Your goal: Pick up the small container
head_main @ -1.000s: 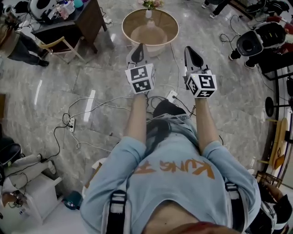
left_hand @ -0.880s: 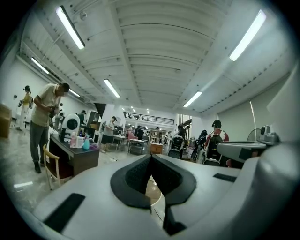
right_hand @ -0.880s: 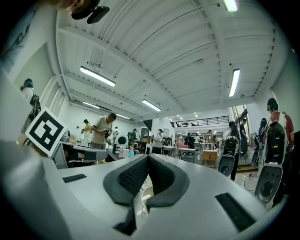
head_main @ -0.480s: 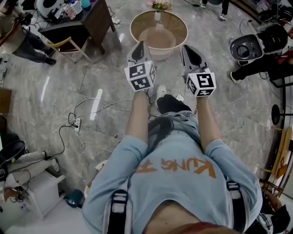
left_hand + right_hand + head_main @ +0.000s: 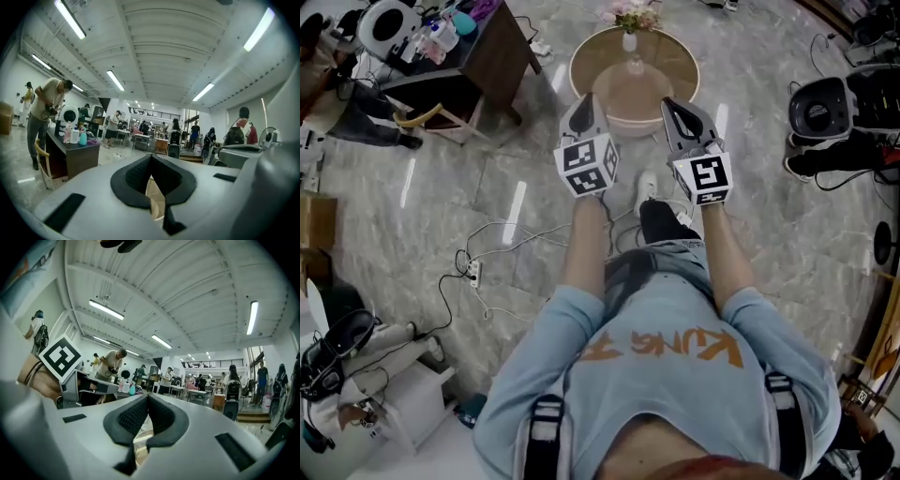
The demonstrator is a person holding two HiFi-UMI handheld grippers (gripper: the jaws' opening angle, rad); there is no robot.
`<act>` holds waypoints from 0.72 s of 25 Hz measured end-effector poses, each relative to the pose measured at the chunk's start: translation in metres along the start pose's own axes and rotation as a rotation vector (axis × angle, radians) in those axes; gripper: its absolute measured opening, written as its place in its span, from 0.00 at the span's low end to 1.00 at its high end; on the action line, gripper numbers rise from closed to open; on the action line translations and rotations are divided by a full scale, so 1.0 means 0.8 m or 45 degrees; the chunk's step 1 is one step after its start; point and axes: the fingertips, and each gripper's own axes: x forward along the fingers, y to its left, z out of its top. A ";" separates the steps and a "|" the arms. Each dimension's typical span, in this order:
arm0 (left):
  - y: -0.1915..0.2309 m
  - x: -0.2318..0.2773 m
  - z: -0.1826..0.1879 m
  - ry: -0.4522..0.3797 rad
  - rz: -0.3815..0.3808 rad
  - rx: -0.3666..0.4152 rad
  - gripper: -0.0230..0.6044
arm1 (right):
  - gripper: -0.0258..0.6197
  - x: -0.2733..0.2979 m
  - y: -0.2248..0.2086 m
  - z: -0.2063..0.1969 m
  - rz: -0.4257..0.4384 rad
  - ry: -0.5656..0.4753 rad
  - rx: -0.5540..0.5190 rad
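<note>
1. Both tools are held out level at the upper middle of the head view, side by side and apart. The left hand-held gripper (image 5: 589, 97) has its black pads pressed together at the tips with nothing between them. The right hand-held gripper (image 5: 670, 105) is closed the same way and is also empty.
2. The small container cannot be picked out for certain. The likeliest place is the round bench (image 5: 670, 58) at the top centre, just past the jaw tips in the picture. It carries a small white flower vase (image 5: 629, 39) near its far edge, and little else can be made out on it.
3. A dark bench (image 5: 492, 42) at the upper left holds several bottles and cups (too small to tell apart), so the target could be there instead.
4. As I judge it, the task is at the approach stage and nothing is grasped.
5. Risks from here:
   - Jaws that reach the object closed would push it over or off the edge instead of gripping it.
   - Two tools side by side over a small round top could clip the vase and spill it.
   - Loose cables (image 5: 502, 239) and a power strip (image 5: 474, 272) lie on the marble floor at the left centre, and a caught foot would jolt both arms.
   - With the target unclear, the wrong item could be picked up.
</note>
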 end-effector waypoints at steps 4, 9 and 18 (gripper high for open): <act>0.000 0.087 -0.009 0.059 0.025 -0.002 0.07 | 0.06 0.069 -0.064 -0.045 0.028 0.059 0.135; 0.015 0.206 -0.044 0.192 0.053 -0.016 0.07 | 0.06 0.166 -0.132 -0.107 0.047 0.126 0.271; 0.039 0.287 -0.066 0.308 0.044 -0.042 0.07 | 0.06 0.253 -0.145 -0.160 0.152 0.226 0.366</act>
